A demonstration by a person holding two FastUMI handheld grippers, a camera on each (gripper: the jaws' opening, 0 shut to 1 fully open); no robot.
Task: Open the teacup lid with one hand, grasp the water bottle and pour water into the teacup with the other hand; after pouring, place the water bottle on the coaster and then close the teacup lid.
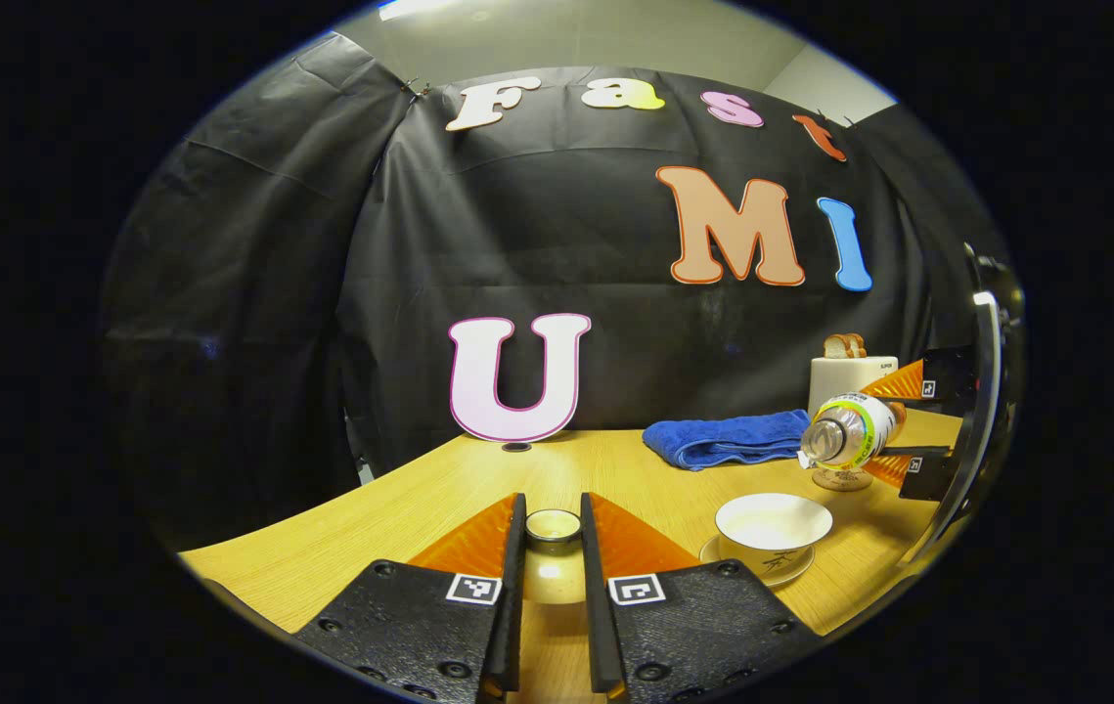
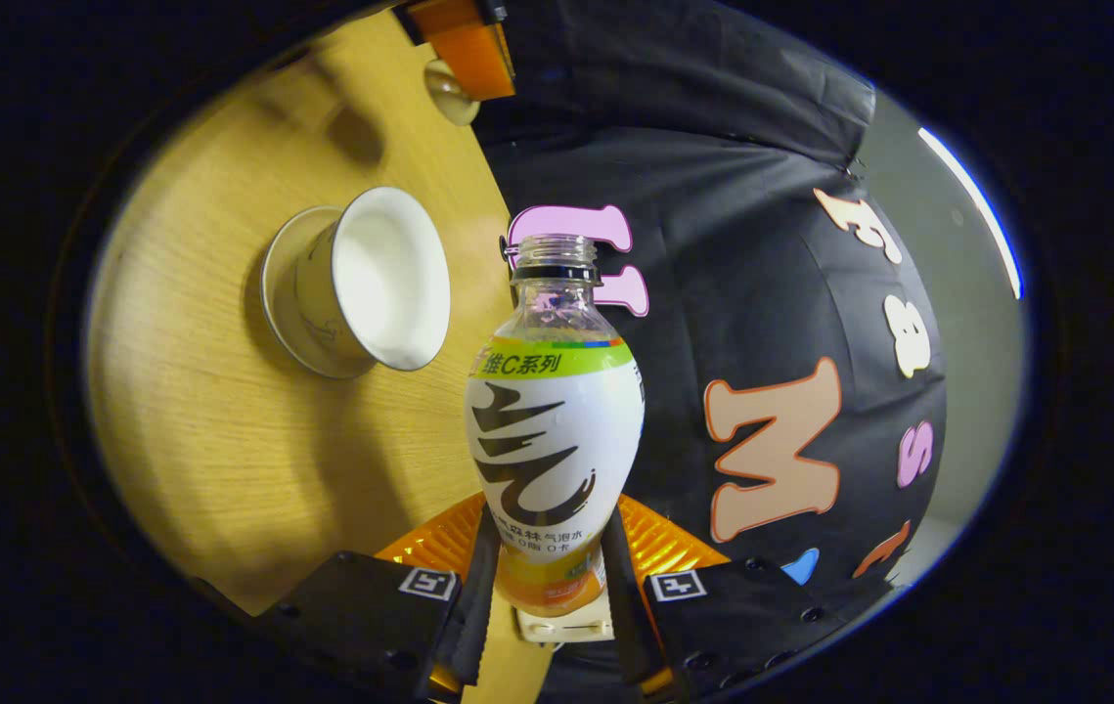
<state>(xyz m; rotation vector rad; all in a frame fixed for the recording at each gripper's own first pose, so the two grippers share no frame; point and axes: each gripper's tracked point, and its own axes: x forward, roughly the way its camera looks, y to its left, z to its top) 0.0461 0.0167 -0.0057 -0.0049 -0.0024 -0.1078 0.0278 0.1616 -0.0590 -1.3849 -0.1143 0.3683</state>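
Note:
My left gripper point(image 1: 553, 504) is shut on the cream teacup lid point(image 1: 553, 562), held low over the table. The white teacup point(image 1: 772, 526) stands uncovered on its saucer point(image 1: 713, 550) to the right. My right gripper point(image 2: 554, 513) is shut on the lower body of the water bottle point(image 2: 554, 430). The bottle has no cap and lies tipped sideways in the air. In the left gripper view the bottle point(image 1: 848, 432) hangs above and behind the cup with its mouth pointing left, the right gripper point(image 1: 894, 427) holding it. The right gripper view has the teacup point(image 2: 371, 284) left of the bottle's neck. No stream of water is visible.
A folded blue towel point(image 1: 728, 438) lies at the back of the wooden table point(image 1: 400, 508). A white toaster point(image 1: 850, 379) with bread stands behind it. A small round coaster point(image 1: 840, 479) sits under the bottle. The left gripper point(image 2: 464, 44) with the lid point(image 2: 449, 93) is seen beyond the cup.

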